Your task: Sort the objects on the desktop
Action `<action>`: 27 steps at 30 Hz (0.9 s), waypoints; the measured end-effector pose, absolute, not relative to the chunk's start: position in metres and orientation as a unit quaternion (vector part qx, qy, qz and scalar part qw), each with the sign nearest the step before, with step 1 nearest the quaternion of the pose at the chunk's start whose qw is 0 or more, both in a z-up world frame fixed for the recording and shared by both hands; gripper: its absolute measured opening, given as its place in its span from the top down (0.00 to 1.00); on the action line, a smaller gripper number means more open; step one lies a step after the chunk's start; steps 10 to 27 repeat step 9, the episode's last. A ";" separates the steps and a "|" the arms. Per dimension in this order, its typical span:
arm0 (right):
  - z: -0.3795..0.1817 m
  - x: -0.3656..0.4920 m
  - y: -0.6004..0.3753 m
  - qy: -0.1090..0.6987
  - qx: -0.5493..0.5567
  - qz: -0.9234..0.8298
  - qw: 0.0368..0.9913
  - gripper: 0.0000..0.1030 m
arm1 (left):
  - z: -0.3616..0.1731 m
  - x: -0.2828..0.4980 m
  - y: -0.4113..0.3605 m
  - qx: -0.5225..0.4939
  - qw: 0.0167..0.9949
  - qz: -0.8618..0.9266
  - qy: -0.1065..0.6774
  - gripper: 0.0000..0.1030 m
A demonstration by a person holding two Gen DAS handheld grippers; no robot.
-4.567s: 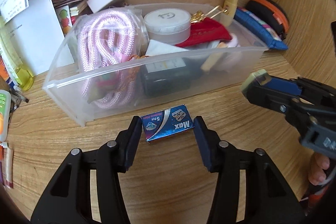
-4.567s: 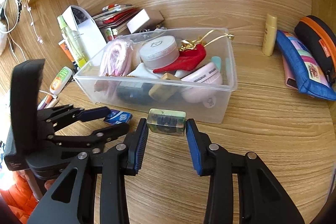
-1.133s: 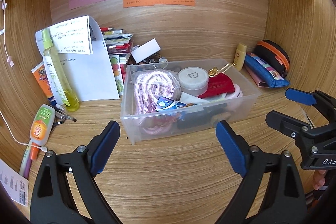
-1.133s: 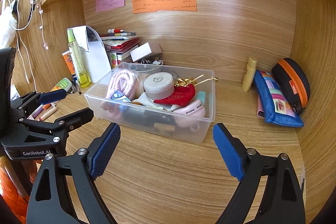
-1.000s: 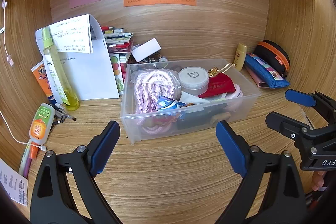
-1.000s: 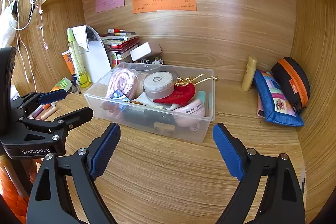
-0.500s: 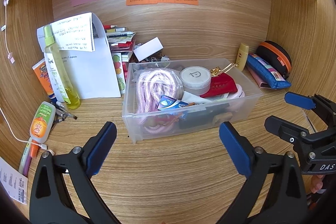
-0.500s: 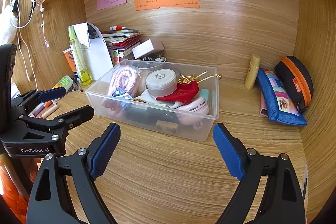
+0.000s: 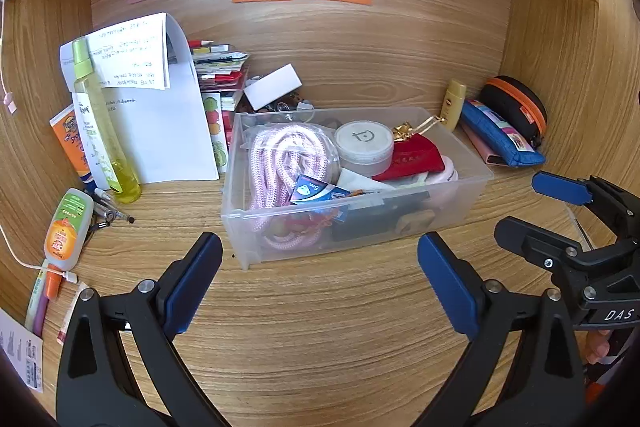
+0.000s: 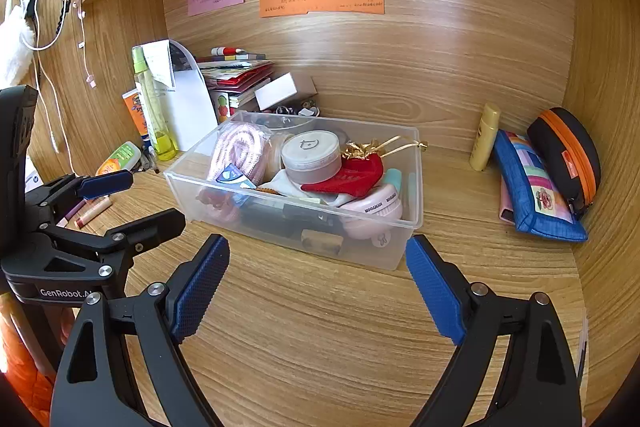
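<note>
Nearest the cameras, my left gripper (image 9: 318,259) and right gripper (image 10: 318,261) hang released and empty over bare wooden desk. The small blue cardboard packet (image 9: 316,189) and small translucent block (image 10: 322,241) they gripped seconds ago now lie inside the clear plastic bin (image 9: 360,213), so that sorting step looks complete. Beyond them the bin holds a coiled pink rope (image 9: 280,155), round lidded tub (image 9: 364,143) and red cloth pouch (image 9: 416,157).
</note>
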State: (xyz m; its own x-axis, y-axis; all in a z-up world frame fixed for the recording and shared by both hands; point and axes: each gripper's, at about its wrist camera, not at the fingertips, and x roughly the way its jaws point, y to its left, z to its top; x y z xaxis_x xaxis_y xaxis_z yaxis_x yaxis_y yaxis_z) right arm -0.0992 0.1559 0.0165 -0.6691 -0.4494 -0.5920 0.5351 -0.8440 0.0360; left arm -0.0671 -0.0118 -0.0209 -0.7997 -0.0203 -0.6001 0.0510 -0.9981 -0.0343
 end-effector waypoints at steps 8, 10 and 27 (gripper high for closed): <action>0.012 -0.105 0.157 0.065 0.313 -0.909 0.268 0.14 | -0.019 -0.066 -0.021 0.304 0.021 -0.952 0.033 0.04; 0.012 -0.106 0.157 0.065 0.314 -0.908 0.268 0.14 | -0.019 -0.066 -0.021 0.306 0.024 -0.951 0.033 0.04; 0.012 -0.106 0.157 0.065 0.314 -0.908 0.268 0.14 | -0.019 -0.066 -0.021 0.306 0.024 -0.951 0.033 0.04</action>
